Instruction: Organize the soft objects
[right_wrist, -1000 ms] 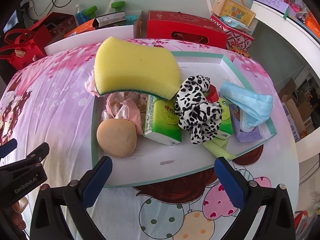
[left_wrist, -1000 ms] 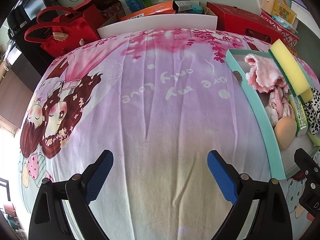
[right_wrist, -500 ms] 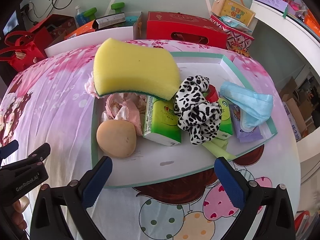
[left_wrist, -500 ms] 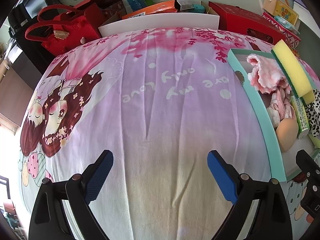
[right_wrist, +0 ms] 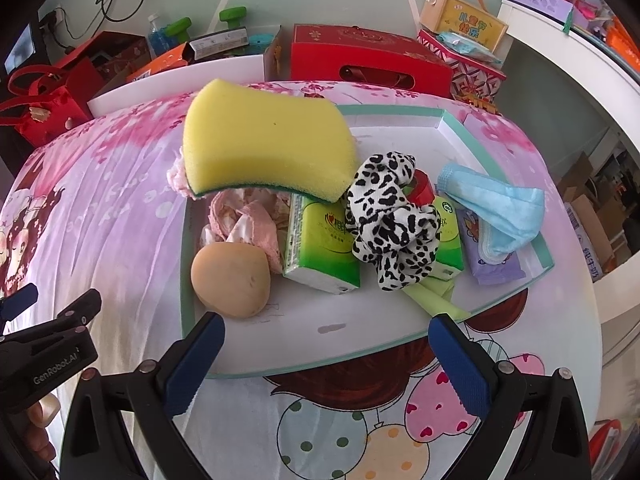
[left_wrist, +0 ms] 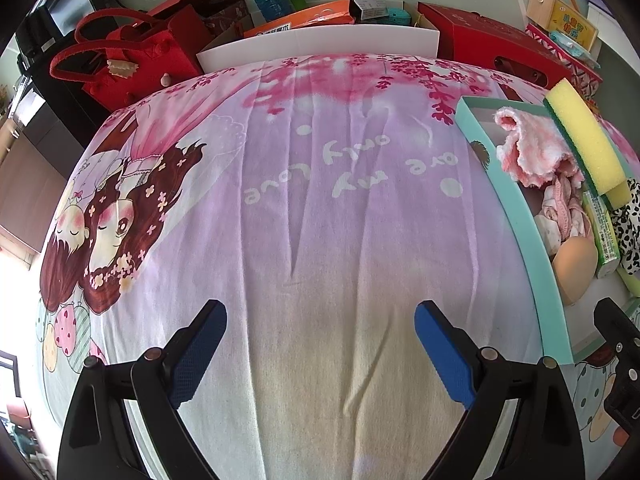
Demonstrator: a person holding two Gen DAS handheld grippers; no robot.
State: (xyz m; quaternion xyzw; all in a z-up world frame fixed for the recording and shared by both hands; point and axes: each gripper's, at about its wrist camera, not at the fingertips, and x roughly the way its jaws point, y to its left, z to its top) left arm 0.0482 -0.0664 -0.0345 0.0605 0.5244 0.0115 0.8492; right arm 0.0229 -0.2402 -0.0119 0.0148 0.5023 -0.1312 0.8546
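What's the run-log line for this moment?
left gripper: open, over bedsheet | right gripper: open, facing tray | yellow sponge topmost | nothing grasped

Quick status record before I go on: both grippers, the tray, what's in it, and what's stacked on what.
left gripper: open, empty, over bare bedsheet
right gripper: open, empty, at tray's near edge
tray: teal-rimmed, on the sheet
contents: yellow sponge, beige puff, leopard scrunchie, green tissue pack, blue mask
stacking: sponge on top of pink cloth
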